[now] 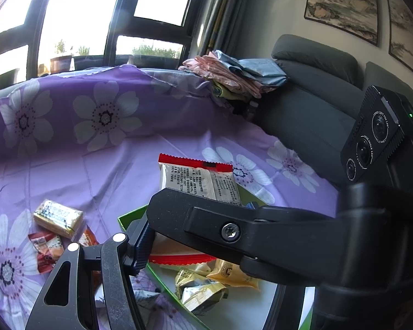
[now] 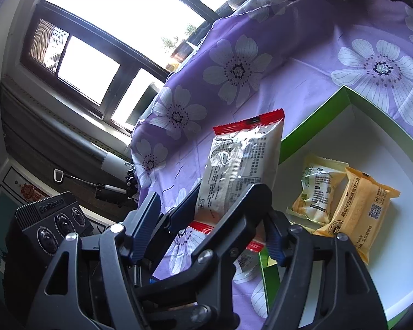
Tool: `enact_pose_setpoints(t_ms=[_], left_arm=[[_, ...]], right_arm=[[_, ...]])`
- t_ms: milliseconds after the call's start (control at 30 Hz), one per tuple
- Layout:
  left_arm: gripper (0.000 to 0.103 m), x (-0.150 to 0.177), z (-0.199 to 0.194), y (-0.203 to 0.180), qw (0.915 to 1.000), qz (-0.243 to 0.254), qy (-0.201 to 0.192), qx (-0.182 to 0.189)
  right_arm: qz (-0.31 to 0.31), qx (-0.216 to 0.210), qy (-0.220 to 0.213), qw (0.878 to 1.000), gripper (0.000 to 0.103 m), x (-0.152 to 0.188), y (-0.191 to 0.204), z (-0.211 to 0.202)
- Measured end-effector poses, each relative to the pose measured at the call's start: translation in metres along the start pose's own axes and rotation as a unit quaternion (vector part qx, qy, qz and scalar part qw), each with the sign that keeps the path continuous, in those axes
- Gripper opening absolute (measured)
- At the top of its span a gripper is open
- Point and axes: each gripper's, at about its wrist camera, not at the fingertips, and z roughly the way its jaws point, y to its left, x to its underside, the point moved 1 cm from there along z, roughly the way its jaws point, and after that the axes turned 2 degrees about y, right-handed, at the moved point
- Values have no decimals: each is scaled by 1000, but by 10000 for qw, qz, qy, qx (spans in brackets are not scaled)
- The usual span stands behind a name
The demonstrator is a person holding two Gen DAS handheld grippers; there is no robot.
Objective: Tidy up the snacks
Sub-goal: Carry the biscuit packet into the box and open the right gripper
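One red-edged snack packet (image 2: 242,162) stands at frame centre. One green box (image 2: 341,101) at the right holds two yellow packets (image 2: 358,214) in the right wrist view. In the left wrist view, three small snacks (image 1: 58,217) lie at lower left, with two paintings (image 1: 344,2) at upper right.
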Motion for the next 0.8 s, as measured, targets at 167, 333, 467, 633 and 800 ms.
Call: enact_pose_setpoints(t_ms=[167, 333, 467, 633, 800], left_arm=[[63, 2, 10, -4, 9998, -47, 129, 138], [63, 4, 22, -5, 9991, -176, 304, 256], [63, 9, 28, 0, 9974, -380, 486, 377], [63, 13, 20, 6, 9963, -543, 514, 424], [72, 14, 1, 19, 9962, -698, 443, 268]], right_arm=[[112, 112, -32, 9999, 72, -2, -10, -4], [244, 281, -12, 9993, 72, -3, -22, -6], [349, 775, -121, 9963, 78, -5, -29, -9], [427, 1116, -205, 9926, 85, -7, -34, -12], [308, 1157, -308, 9923, 88, -5, -26, -13]])
